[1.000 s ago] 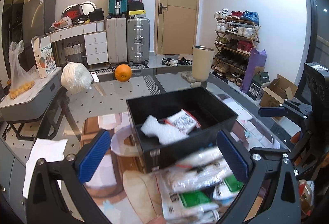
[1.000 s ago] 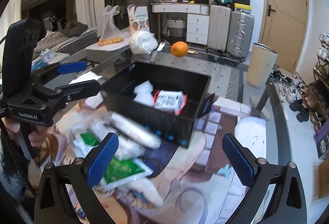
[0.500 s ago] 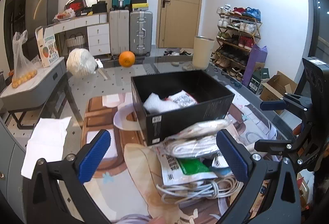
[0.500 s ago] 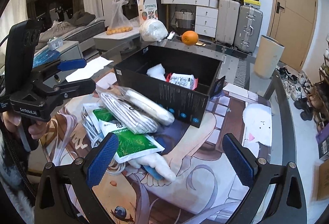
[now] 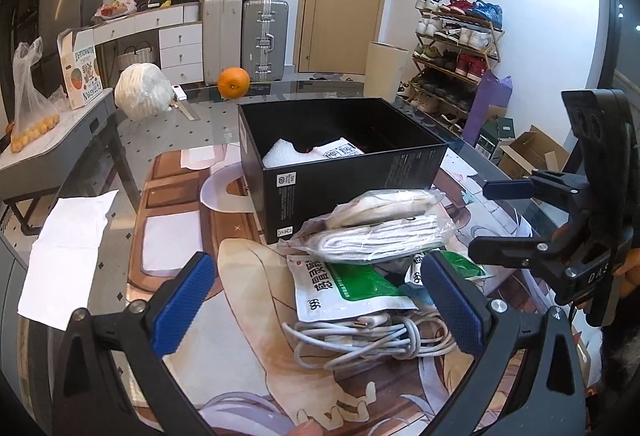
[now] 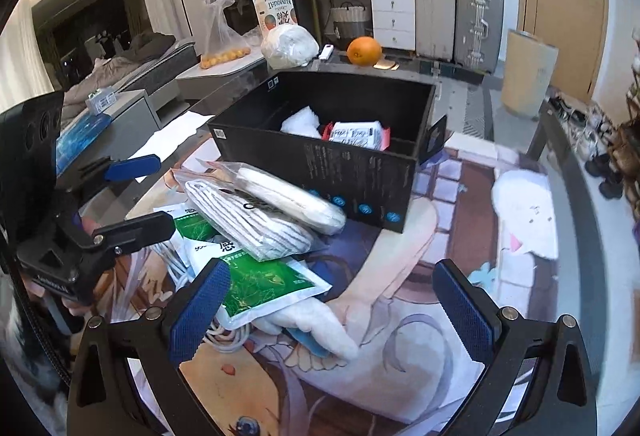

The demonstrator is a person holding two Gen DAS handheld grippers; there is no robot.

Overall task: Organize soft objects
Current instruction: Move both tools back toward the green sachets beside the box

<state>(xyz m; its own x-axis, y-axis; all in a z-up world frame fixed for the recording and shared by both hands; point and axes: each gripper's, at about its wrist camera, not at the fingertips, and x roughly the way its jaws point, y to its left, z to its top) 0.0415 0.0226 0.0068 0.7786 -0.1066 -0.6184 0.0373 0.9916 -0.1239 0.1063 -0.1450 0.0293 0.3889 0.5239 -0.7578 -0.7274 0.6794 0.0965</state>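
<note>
Crinkly clear-bagged cloth bundle [image 5: 380,228] propped against black box [image 5: 340,172]; left gripper [image 5: 320,300] and right gripper [image 6: 332,300] spread wide, nothing held.

Left hand-held gripper [image 5: 320,300]: jaws spread wide, blue pads [image 5: 182,300] well apart, nothing between them, angled down over the near part of the surface. Right hand-held gripper [image 6: 332,312]: likewise wide open and empty, tilted down toward the near edge. Each seen from the other's camera, gripped from below by a hand [image 6: 70,306], partly hidden.
</note>
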